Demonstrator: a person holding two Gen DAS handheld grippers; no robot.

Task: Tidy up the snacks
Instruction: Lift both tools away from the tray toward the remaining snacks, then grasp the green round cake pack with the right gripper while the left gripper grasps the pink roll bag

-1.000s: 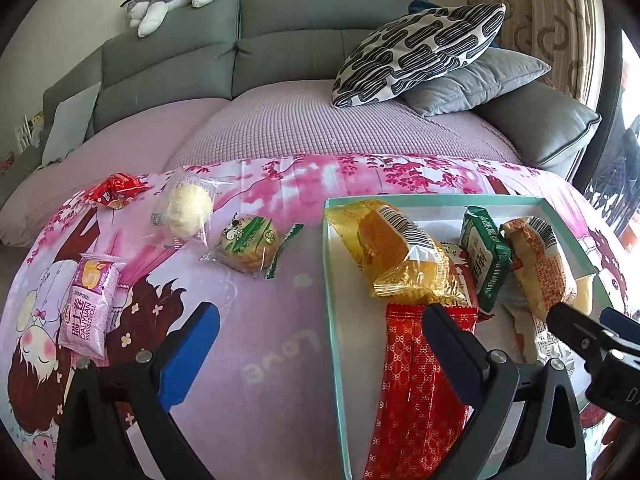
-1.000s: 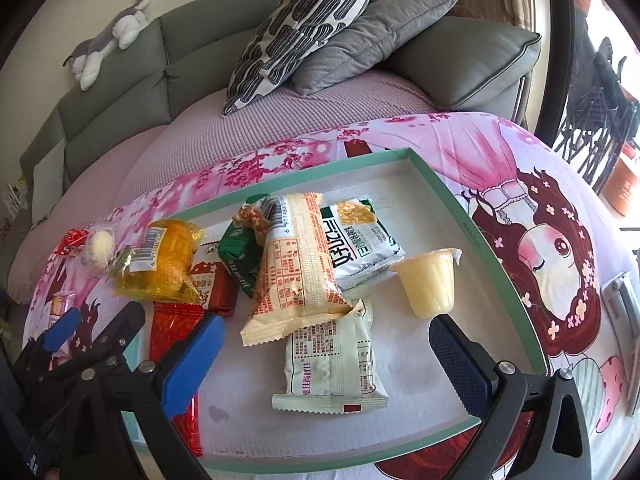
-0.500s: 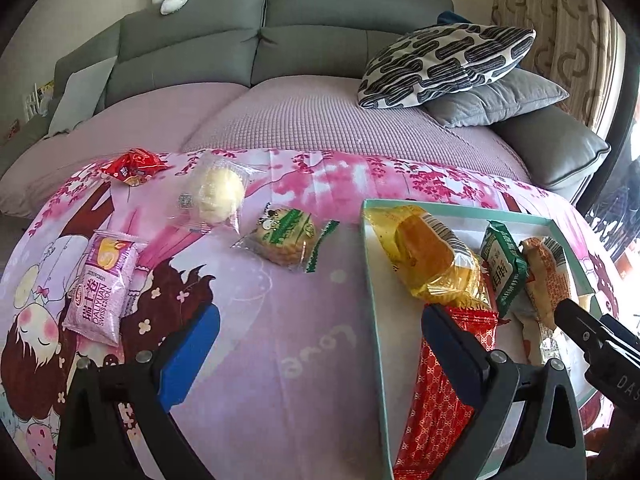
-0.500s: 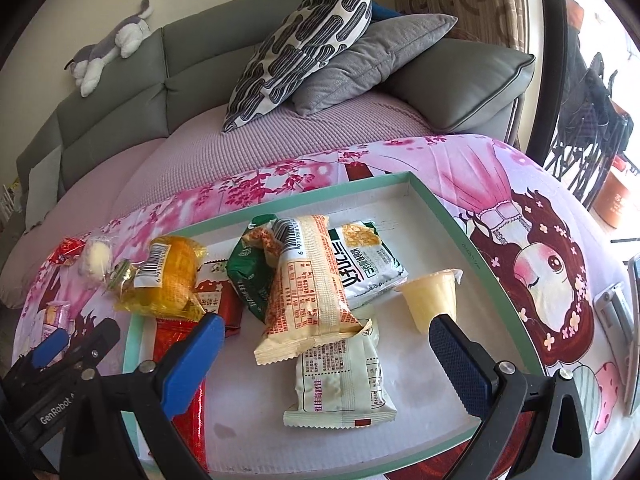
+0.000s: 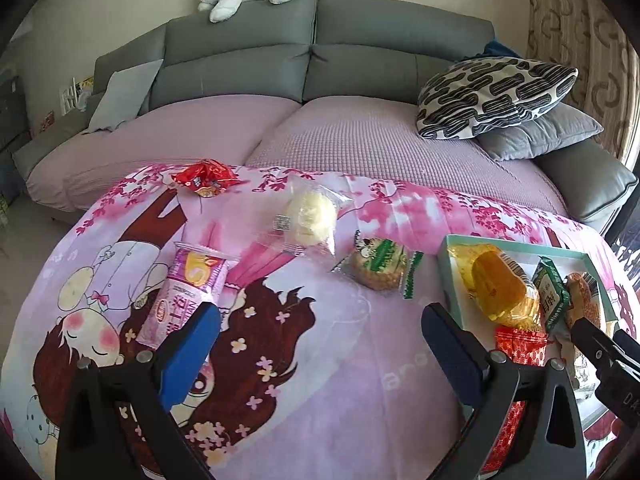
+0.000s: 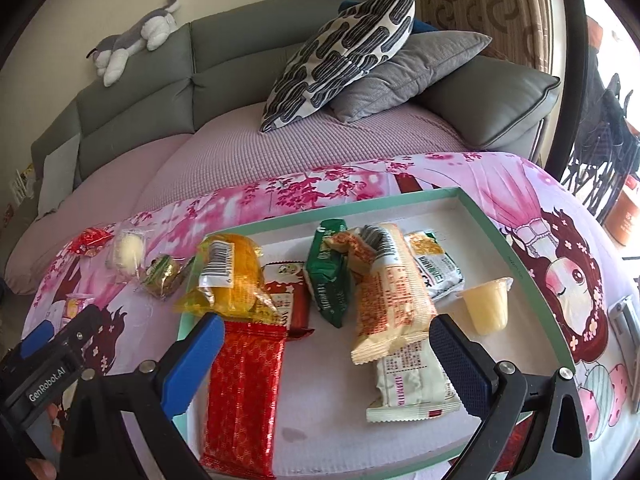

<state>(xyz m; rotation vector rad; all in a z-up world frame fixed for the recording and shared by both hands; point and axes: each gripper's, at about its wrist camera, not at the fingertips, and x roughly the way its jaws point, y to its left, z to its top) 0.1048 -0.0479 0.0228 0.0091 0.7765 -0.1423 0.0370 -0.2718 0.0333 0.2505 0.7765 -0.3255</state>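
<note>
On the pink cartoon-print cloth [image 5: 328, 360], four wrapped snacks lay loose: a red crinkled packet [image 5: 204, 178], a clear-wrapped pale bun [image 5: 308, 216], a green-labelled cookie [image 5: 378, 268] and a purple pouch [image 5: 188, 288], partly hidden by the left gripper [image 5: 320, 344]. That gripper and the right gripper [image 6: 326, 354] both gaped, empty. Inside the mint-rimmed tray [image 6: 516, 252] roughly eight snacks overlapped.

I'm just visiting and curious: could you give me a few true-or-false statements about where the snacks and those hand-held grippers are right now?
1. The jelly cup sits inside the green-rimmed tray. True.
2. The left hand-held gripper clamps the purple packet. False: it is open, holding nothing.
3. The red crumpled packet lies in the tray. False: it lies on the cloth, outside.
4. The right hand-held gripper is open. True.
</note>
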